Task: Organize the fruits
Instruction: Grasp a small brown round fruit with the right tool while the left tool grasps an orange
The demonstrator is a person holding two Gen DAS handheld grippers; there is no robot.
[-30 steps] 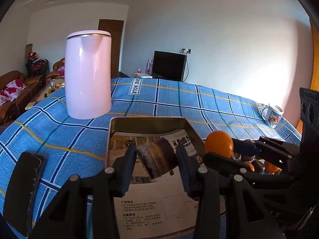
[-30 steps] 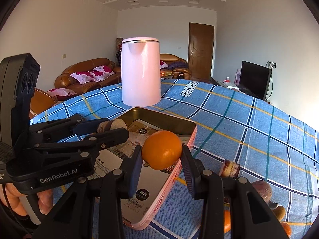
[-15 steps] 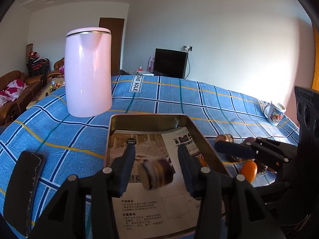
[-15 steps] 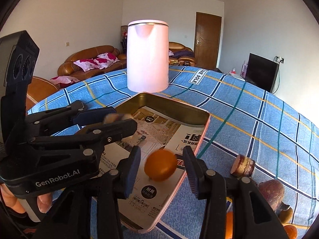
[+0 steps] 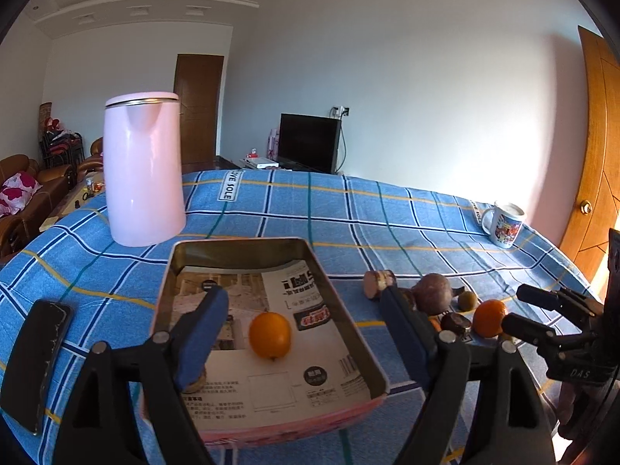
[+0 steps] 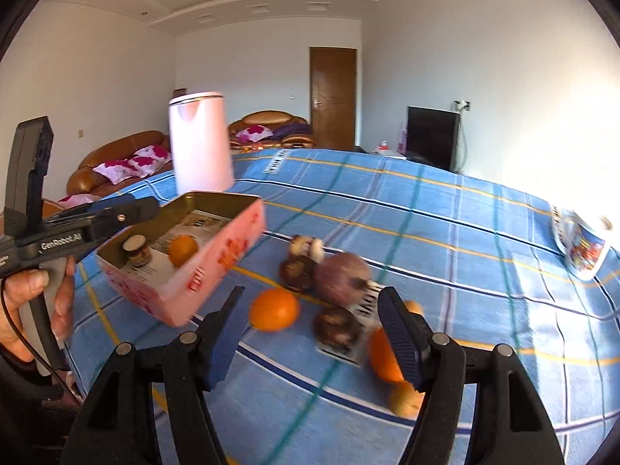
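In the lower left of my right wrist view the pink tin (image 6: 217, 267) already holds two pieces: one brown-and-cream slice (image 6: 136, 250) and one orange (image 6: 182, 250). I judge the job barely begun. Centre frame, on the blue checked cloth (image 6: 465, 271), a loose pile (image 6: 329, 283) waits: I count at least two oranges, one purple fruit and several dark pieces, blurred. My left gripper (image 5: 302, 333) hangs over the tin, jaws opening, clasping nothing. My right gripper (image 6: 314, 333), bottom centre, is opening too, empty, above the pile.
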